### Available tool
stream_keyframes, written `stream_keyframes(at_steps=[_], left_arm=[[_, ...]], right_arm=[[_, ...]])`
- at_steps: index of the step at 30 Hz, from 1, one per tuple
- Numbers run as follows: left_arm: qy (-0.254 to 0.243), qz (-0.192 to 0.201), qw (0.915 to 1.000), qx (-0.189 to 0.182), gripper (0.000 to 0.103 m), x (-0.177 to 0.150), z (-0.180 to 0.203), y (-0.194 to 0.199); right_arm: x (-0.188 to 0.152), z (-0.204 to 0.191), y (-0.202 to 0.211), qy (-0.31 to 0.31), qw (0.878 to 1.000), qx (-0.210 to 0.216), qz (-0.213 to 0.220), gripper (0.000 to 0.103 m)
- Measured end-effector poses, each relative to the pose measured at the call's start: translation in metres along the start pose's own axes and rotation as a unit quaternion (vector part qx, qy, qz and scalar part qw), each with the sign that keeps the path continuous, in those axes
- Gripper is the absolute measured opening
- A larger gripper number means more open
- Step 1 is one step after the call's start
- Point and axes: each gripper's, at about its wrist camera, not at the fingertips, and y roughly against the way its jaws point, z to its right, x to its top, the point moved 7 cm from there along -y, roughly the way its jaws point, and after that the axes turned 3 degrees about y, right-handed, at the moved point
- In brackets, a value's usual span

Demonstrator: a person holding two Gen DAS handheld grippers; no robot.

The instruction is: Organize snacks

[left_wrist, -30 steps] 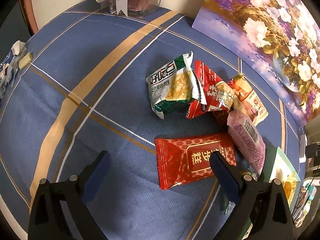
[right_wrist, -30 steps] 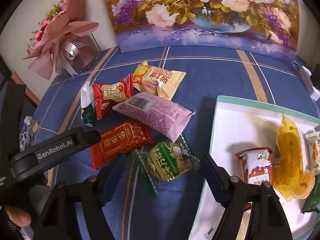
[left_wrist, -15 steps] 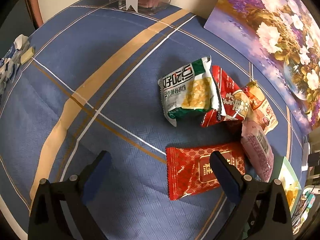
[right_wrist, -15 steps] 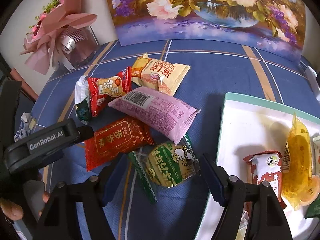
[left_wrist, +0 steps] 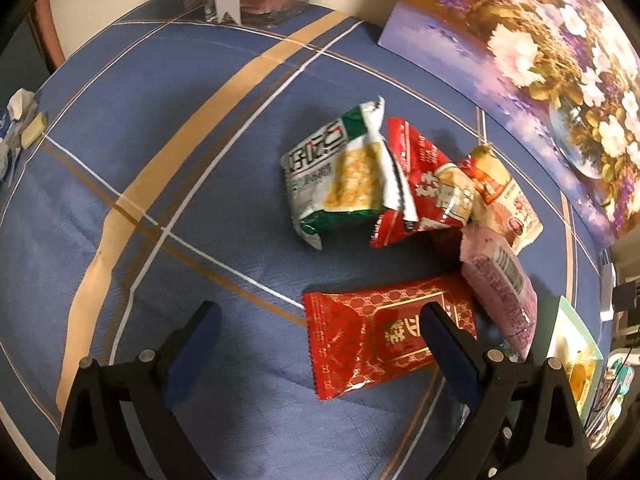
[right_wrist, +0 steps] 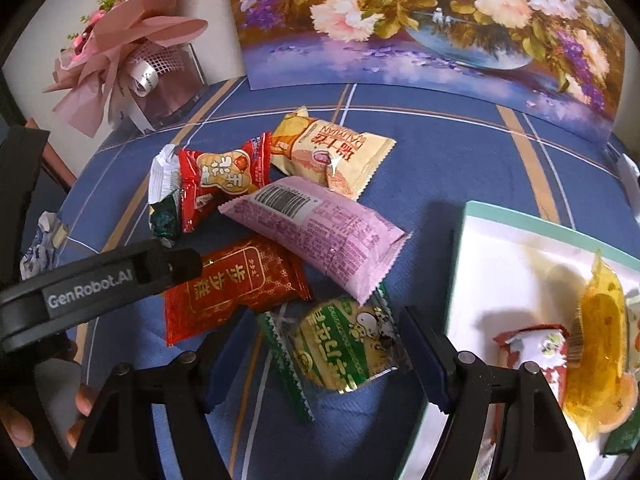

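While the right hand-held gripper (right_wrist: 324,344) hangs wide open and empty, the green packet (right_wrist: 344,350) lies on the tabletop (right_wrist: 440,152) right between its jaws, long axis slanting near-left to far-right, untouched. Tray (right_wrist: 520,232) sits just right. Left hand-held gripper (left_wrist: 316,332), also open and empty, is farther off over the red packet (left_wrist: 384,332).

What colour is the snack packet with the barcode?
Pale pink-purple; the snack packet shows best in the right wrist view.

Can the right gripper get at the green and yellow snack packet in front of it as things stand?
Probably yes. The right gripper is open, its fingers either side of the green and yellow packet. Only the packet's far corner is tucked under the pink packet; nothing covers the rest.
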Motion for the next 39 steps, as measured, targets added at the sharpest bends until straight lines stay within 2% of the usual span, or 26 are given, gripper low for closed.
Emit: stream_keyframes(at_steps=[4,10,14,19,25,32,39], left_arm=[[0.001,-0.001,1.0000,-0.003,0.099,-0.001,-0.003,0.000],[-0.003,-0.006,0.9999,-0.008,0.099,0.001,0.002,-0.007],[-0.009,-0.007,0.9999,-0.011,0.099,0.001,0.008,-0.007],[-0.022,-0.010,0.9996,-0.015,0.099,0.002,0.019,-0.013],[-0.058,-0.020,0.9979,-0.020,0.099,0.000,0.038,-0.018],[-0.075,-0.030,0.9959,-0.040,0.099,0.002,0.066,-0.028],[-0.120,-0.030,0.9920,-0.023,0.099,0.007,0.090,-0.039]], right_arm=[[-0.001,-0.003,-0.007,0.003,1.000,0.004,-0.011,0.077],[-0.007,-0.010,-0.010,0.007,0.998,0.035,-0.042,0.077],[-0.012,-0.017,-0.015,0.038,0.998,0.009,-0.048,0.076],[-0.013,-0.019,-0.017,0.051,0.997,-0.012,-0.049,0.069],[-0.016,-0.018,-0.013,0.041,0.998,-0.010,-0.053,0.066],[-0.023,-0.016,-0.012,0.047,0.997,-0.008,-0.057,0.066],[-0.020,-0.016,-0.014,0.049,0.997,-0.004,-0.057,0.066]])
